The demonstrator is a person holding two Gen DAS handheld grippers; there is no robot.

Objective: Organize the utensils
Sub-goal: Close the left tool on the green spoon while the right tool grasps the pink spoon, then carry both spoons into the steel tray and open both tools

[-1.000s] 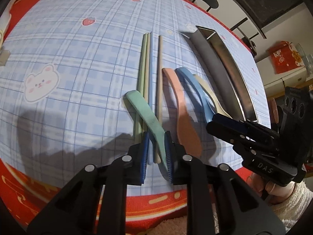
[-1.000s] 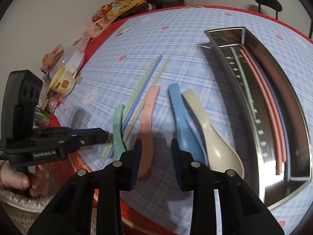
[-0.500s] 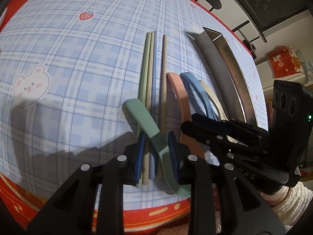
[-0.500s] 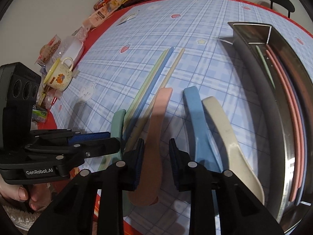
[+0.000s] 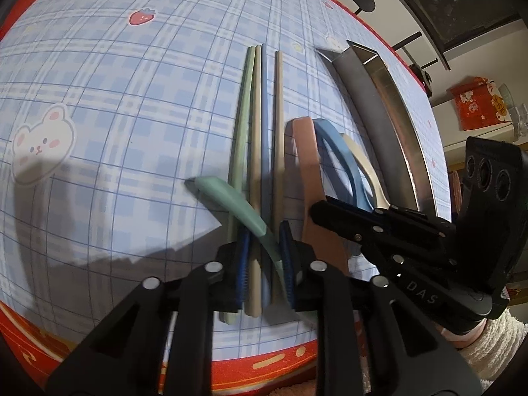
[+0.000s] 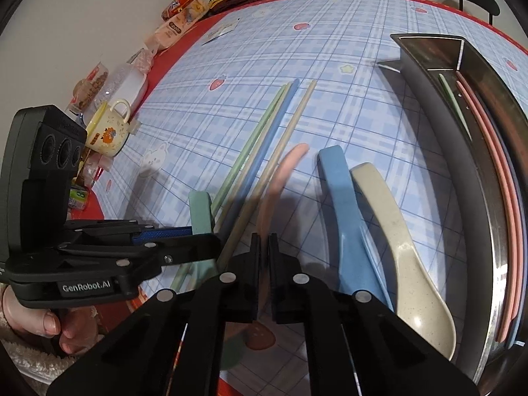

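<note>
Since a second ago your right gripper (image 6: 263,250) has come down over the pink plastic spoon (image 6: 286,168) and clamped its handle; the spoon's free end now lifts and blurs. Your left gripper (image 5: 264,257) has sunk lower around the mint-green plastic spoon (image 5: 231,199), whose handle has tipped up off the cloth.

Landmark: the long stainless-steel tray (image 6: 425,44).

- Right: pads pinched tight on the pink spoon's handle, near the bowl end. Lift clear before you swing toward the tray; the blue plastic spoon (image 6: 343,198) and the cream speckled spoon (image 6: 396,231) lie between your grip and the tray, so pass over them.
- Left: jaws narrow and closing, green spoon handle between them, the right pad against it. The loose pastel chopsticks (image 5: 260,132) also run under these jaws. Raise straight up so you don't drag them.
- Green spoon lies farthest from the tray, across the chopsticks.
- Tray already holds pink and green sticks; lay the spoons lengthwise.
</note>
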